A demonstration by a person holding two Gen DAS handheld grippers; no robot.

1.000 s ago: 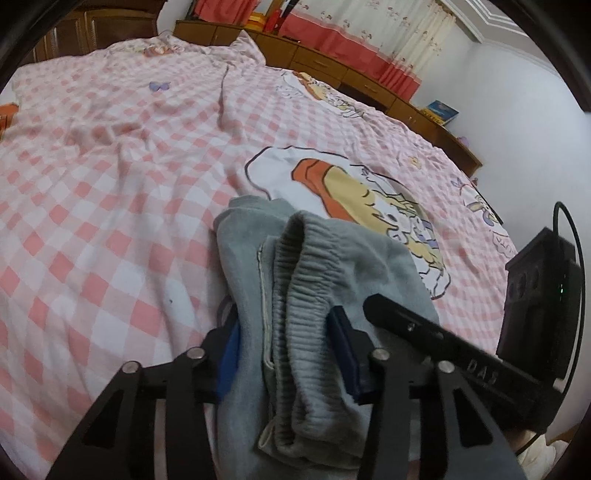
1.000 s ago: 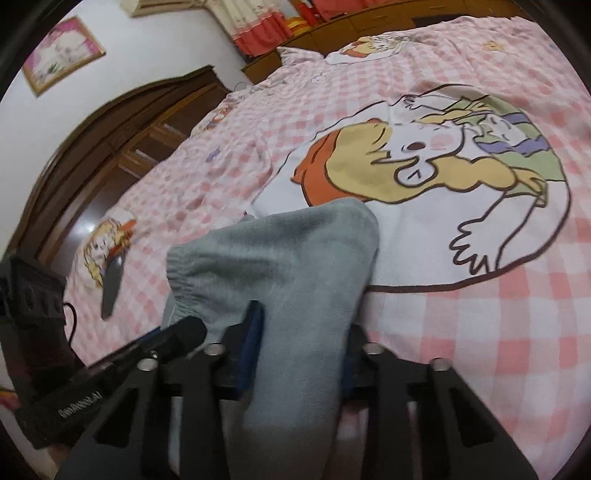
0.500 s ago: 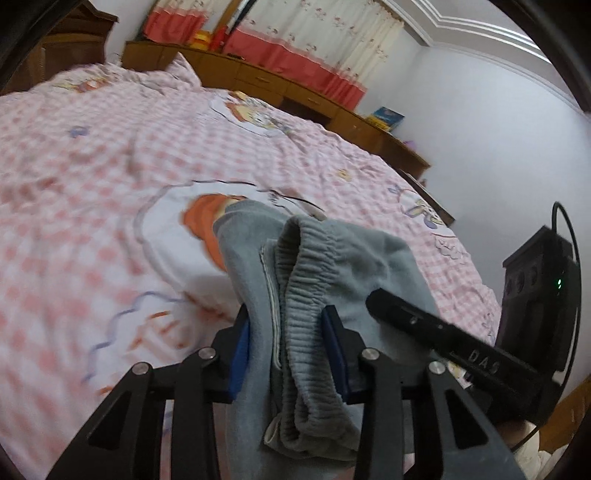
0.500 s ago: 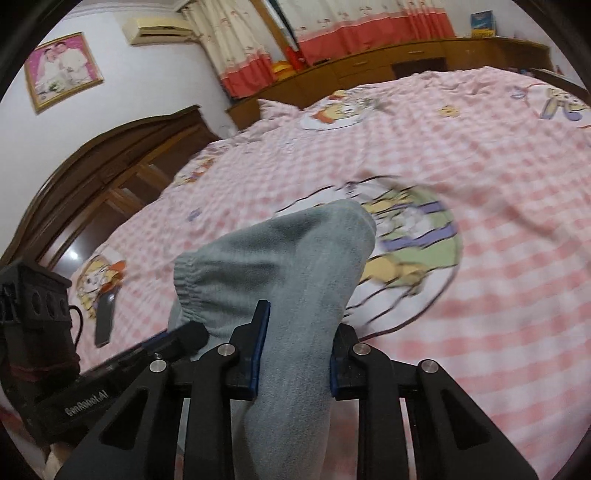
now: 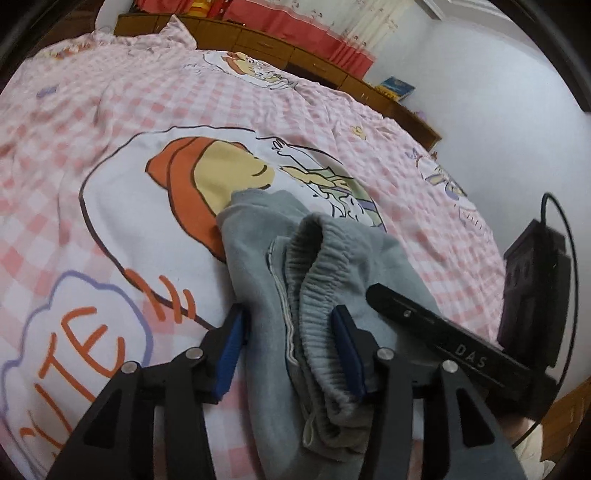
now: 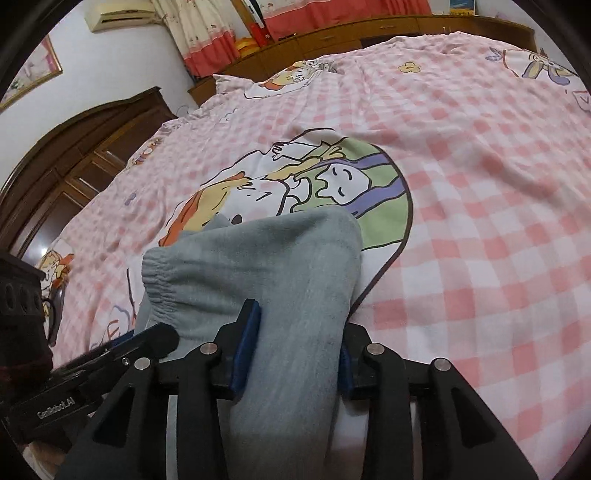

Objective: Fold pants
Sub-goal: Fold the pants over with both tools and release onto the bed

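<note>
- Grey pants (image 5: 258, 266), bunched and folded over, lying on the pink checked bedspread (image 5: 110, 122) of the bed, their far edge covering the near side of the round cartoon print (image 5: 207, 173).
- Ribbed elastic waistband (image 5: 314, 280) showing on the right half of the bundle in the left wrist view, with a pale seam running down beside it.
- Left tool (image 5: 291, 339) set around the near part of the pants, jaws opening — blue pads on either side of the cloth, the right pad against the waistband, the left pad (image 5: 231, 350) at the outer fold; impossible to say whether that left pad presses on the cloth or stands just clear of it.
- Right tool (image 6: 295, 347) set around another smooth grey fold of the pants (image 6: 266, 266), jaws opening as well; left blue pad (image 6: 246, 350) against the fabric, right pad mostly hidden behind the cloth.
- In the right wrist view, a gathered elastic edge (image 6: 159, 280) at the left side of the fold, nearer the cartoon print's orange part.
- Orange lettering in a purple outline (image 5: 74, 343) printed on the bedspread left of the cartoon print, just beside the left tool.
- Beyond the cartoon print, at the far edge of the bed, a low wooden cabinet (image 5: 280, 55) under red and cream curtains (image 5: 332, 29) — a blue book (image 5: 397, 88) lying on its right end.
- Dark wooden headboard (image 6: 85, 147) left of the cartoon print in the right wrist view.
</note>
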